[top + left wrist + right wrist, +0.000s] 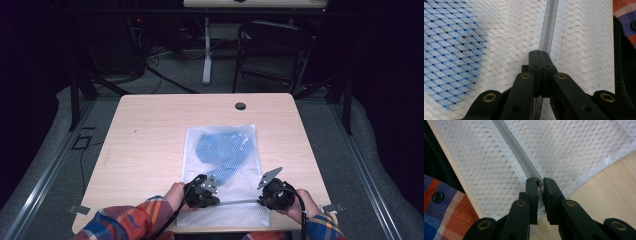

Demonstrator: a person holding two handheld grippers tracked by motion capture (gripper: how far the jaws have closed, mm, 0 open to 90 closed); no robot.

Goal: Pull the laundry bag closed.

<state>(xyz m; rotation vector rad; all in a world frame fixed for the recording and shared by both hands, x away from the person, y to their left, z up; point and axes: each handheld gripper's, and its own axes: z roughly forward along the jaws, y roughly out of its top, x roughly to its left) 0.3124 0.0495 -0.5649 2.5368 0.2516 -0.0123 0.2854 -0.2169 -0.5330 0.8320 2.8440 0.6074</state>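
On table (150, 130) — one mesh bag (220, 165), two grippers

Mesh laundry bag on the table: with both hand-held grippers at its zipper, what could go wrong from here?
1. The right hand-held gripper pinches only the small zipper pull; it may slip out.
2. The left hand-held gripper clamps the zipper and thin mesh bag; the fabric could bunch or slide instead of anchoring.
3. The blue cloth could snag the teeth.

White mesh bag (220, 165) with grey zipper (548, 30) over blue cloth (223, 150); plaid orange-blue sleeve (127, 222); pale wood table (150, 135).
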